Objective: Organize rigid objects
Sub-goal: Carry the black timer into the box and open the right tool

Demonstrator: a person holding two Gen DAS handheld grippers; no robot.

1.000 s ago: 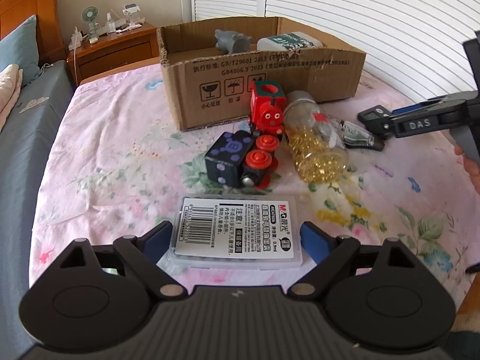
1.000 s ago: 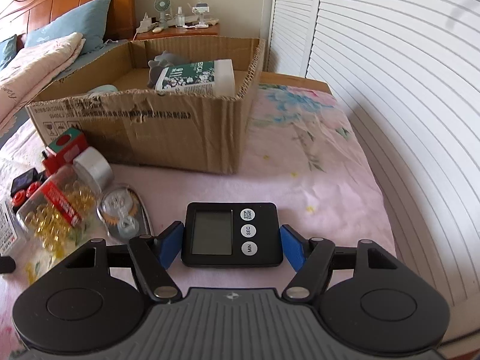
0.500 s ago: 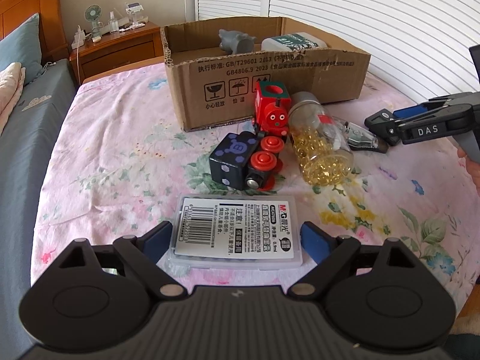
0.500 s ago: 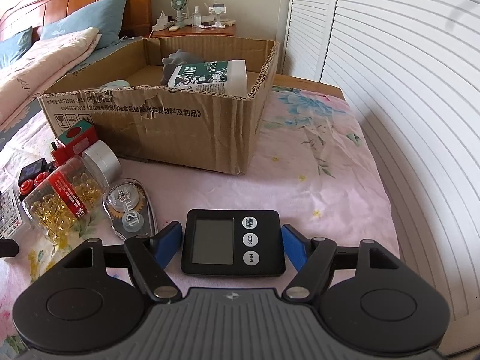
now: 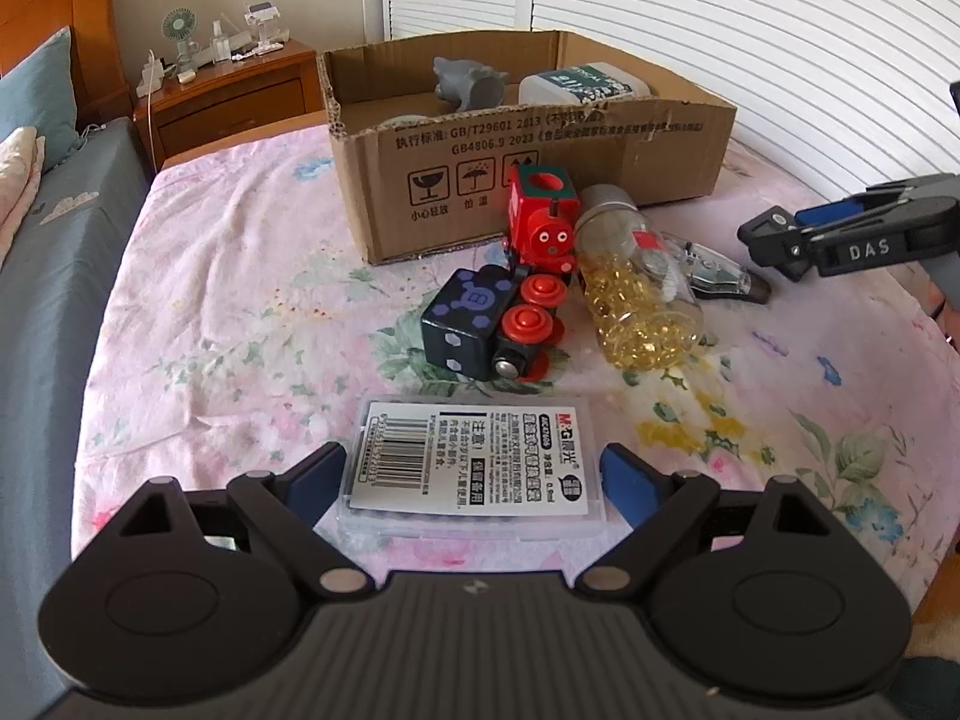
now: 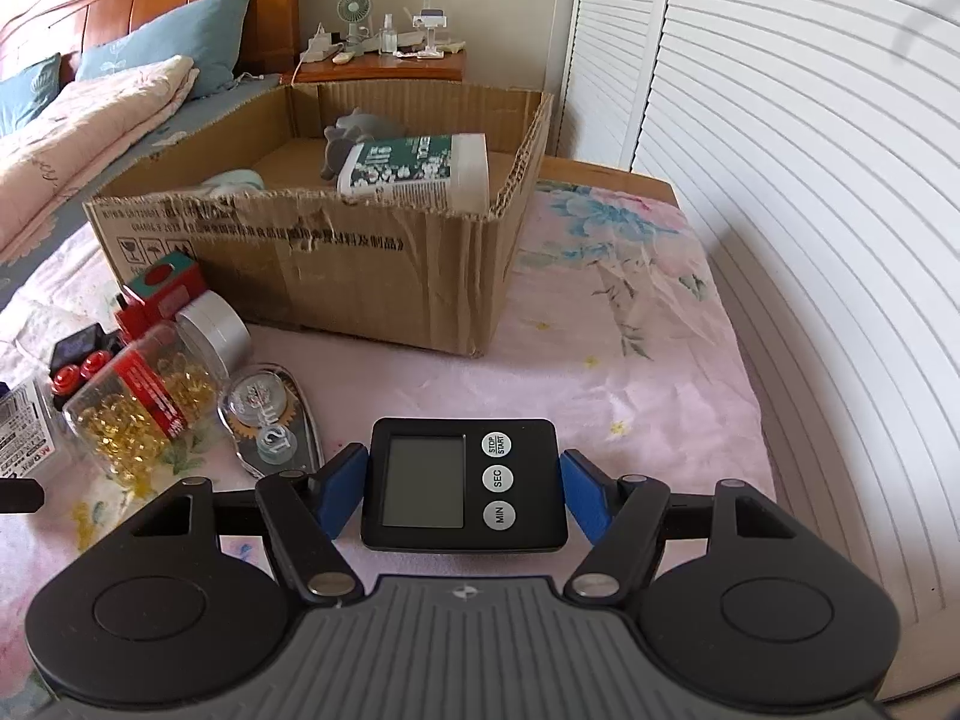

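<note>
My left gripper [image 5: 471, 474] is shut on a clear flat refill case with a white barcode label [image 5: 471, 462], held above the floral bedsheet. My right gripper [image 6: 465, 483] is shut on a black digital timer [image 6: 465, 483] and also shows in the left wrist view [image 5: 840, 240]. An open cardboard box [image 5: 540, 180] stands ahead; in the right wrist view the box [image 6: 360, 246] holds a grey toy [image 6: 348, 138] and a green-and-white container [image 6: 414, 171]. On the sheet lie a red toy train [image 5: 543, 228], a dark blue toy wagon [image 5: 474, 318], a jar of yellow capsules [image 5: 636, 300] and a correction tape [image 6: 270, 420].
A wooden nightstand [image 5: 234, 96] with a small fan stands behind the box. White louvred doors [image 6: 780, 180] run along the right. Pillows and a folded quilt [image 6: 78, 114] lie at the left. The bed's edge drops off at the right [image 6: 750, 420].
Both grippers have risen a little and moved back with their objects held. The box and the loose items look slightly lower and further away in both views.
</note>
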